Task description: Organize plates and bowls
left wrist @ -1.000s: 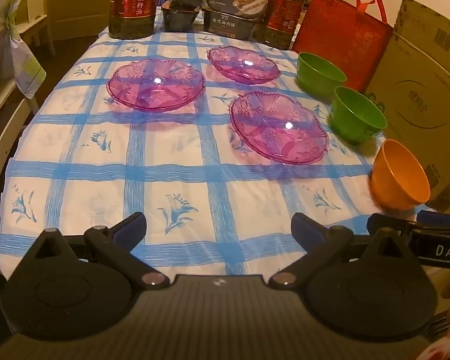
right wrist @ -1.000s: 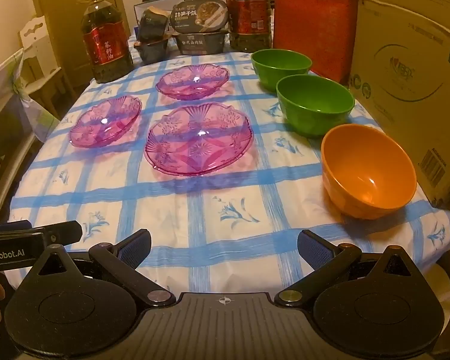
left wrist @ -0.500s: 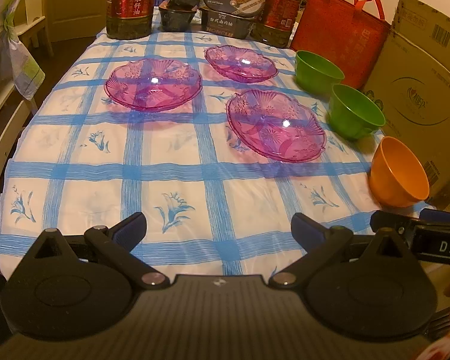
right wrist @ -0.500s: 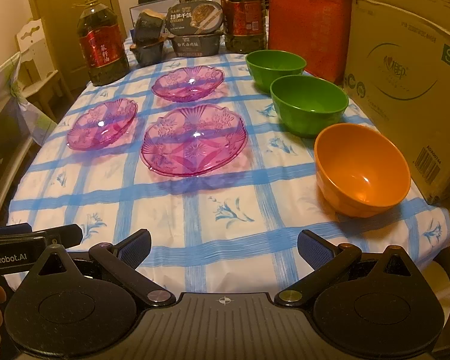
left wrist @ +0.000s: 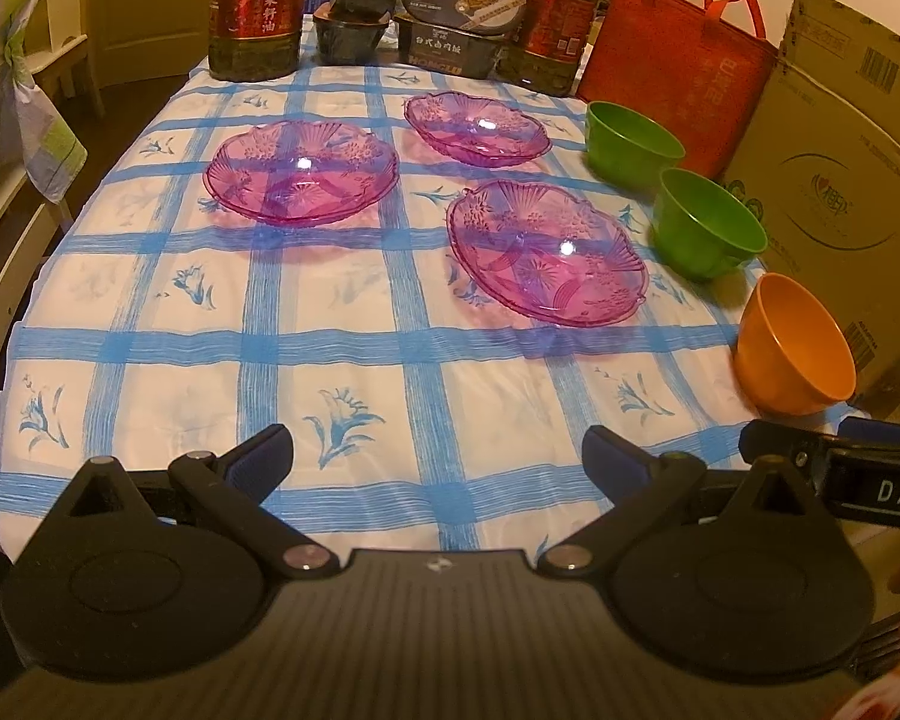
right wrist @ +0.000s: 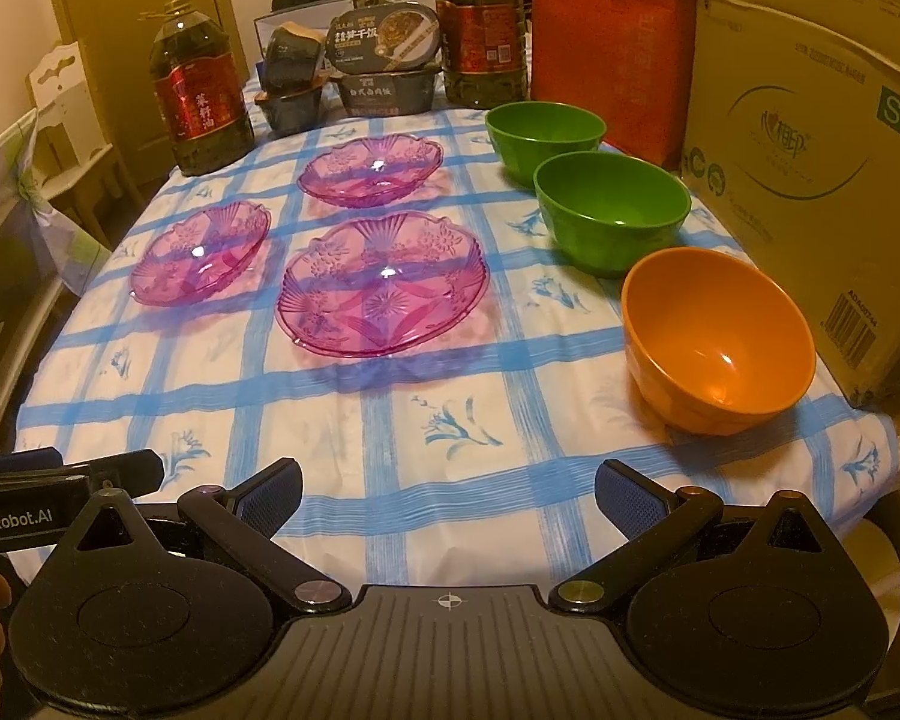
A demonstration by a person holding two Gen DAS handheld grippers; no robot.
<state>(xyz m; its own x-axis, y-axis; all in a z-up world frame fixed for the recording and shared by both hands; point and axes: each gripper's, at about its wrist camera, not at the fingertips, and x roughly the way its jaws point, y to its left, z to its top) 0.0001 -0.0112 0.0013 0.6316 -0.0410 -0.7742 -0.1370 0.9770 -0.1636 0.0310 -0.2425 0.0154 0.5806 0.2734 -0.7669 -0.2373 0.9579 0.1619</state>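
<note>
Three clear pink plates lie apart on the blue-checked tablecloth: a left plate (left wrist: 300, 171) (right wrist: 201, 252), a far plate (left wrist: 477, 129) (right wrist: 371, 169) and a near plate (left wrist: 546, 249) (right wrist: 383, 282). Along the right side stand a far green bowl (left wrist: 630, 144) (right wrist: 545, 135), a nearer green bowl (left wrist: 708, 231) (right wrist: 612, 210) and an orange bowl (left wrist: 795, 348) (right wrist: 717, 336). My left gripper (left wrist: 438, 462) and my right gripper (right wrist: 447, 489) both hover open over the near table edge, holding nothing.
Two oil bottles (right wrist: 201, 102) (right wrist: 480, 30), stacked food boxes (right wrist: 384, 60), a red bag (right wrist: 612, 48) and a cardboard box (right wrist: 810, 138) line the back and right. A chair (left wrist: 12, 120) stands at the left. Bare cloth (left wrist: 342, 324) lies between grippers and dishes.
Both grippers drifted slightly: the dishes sit a little lower and nearer in the right wrist view. No dish moved; both jaws stayed open.
</note>
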